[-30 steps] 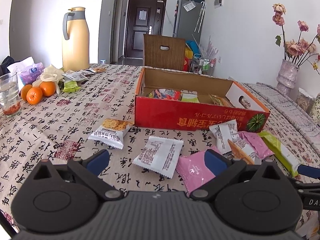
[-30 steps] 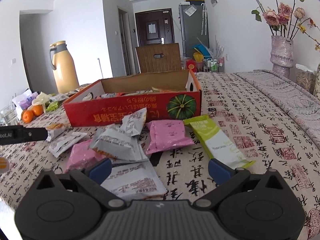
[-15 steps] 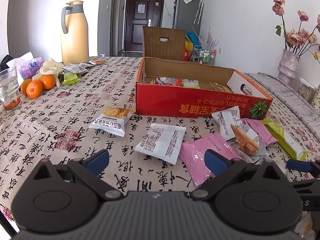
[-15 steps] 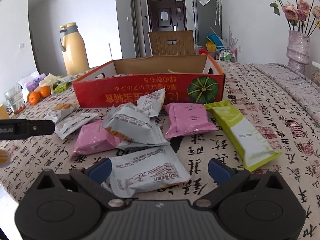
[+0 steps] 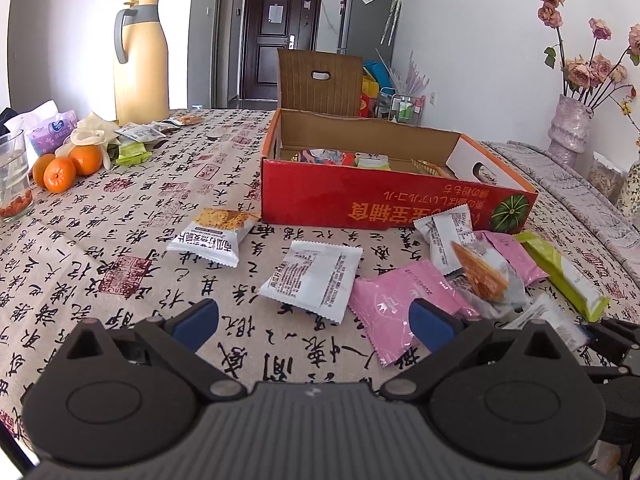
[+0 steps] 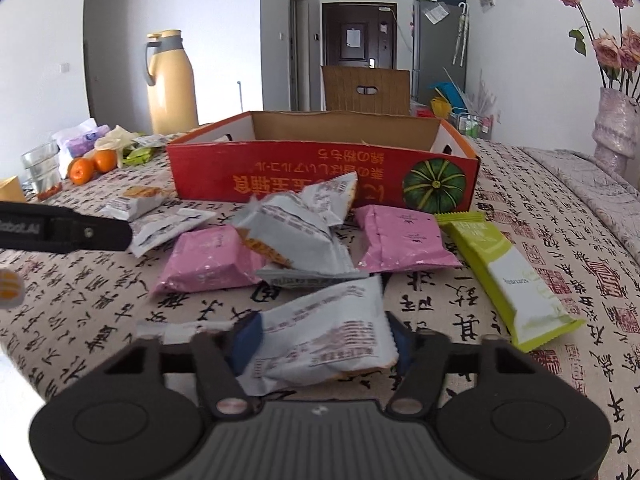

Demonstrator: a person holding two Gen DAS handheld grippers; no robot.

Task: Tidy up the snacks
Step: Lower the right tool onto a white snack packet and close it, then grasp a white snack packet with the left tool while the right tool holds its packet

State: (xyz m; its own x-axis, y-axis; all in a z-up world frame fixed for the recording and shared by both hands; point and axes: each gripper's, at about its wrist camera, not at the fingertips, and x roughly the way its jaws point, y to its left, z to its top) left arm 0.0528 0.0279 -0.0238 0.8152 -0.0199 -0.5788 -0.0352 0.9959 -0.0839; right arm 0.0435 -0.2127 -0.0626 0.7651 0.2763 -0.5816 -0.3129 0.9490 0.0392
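Observation:
A red cardboard box (image 5: 384, 200) (image 6: 320, 168) holding some snacks stands on the table. In front of it lie loose packets: white ones (image 5: 314, 278), pink ones (image 5: 394, 300) (image 6: 402, 238) and a long green bar (image 6: 508, 276). My right gripper (image 6: 322, 338) is shut on a white snack packet (image 6: 324, 336) at the near edge of the pile. My left gripper (image 5: 312, 320) is open and empty, low over the table just short of the white packet and the pink packet.
A yellow thermos jug (image 5: 140, 60), oranges (image 5: 66, 166), a glass (image 5: 14, 176) and tissue packs stand at the left. A vase with dried roses (image 5: 570, 128) is at the right. A wooden chair (image 5: 320, 78) stands behind the box.
My right gripper moved forward and down onto the nearest white packet and closed on it. My left gripper shifted slightly and stays open.

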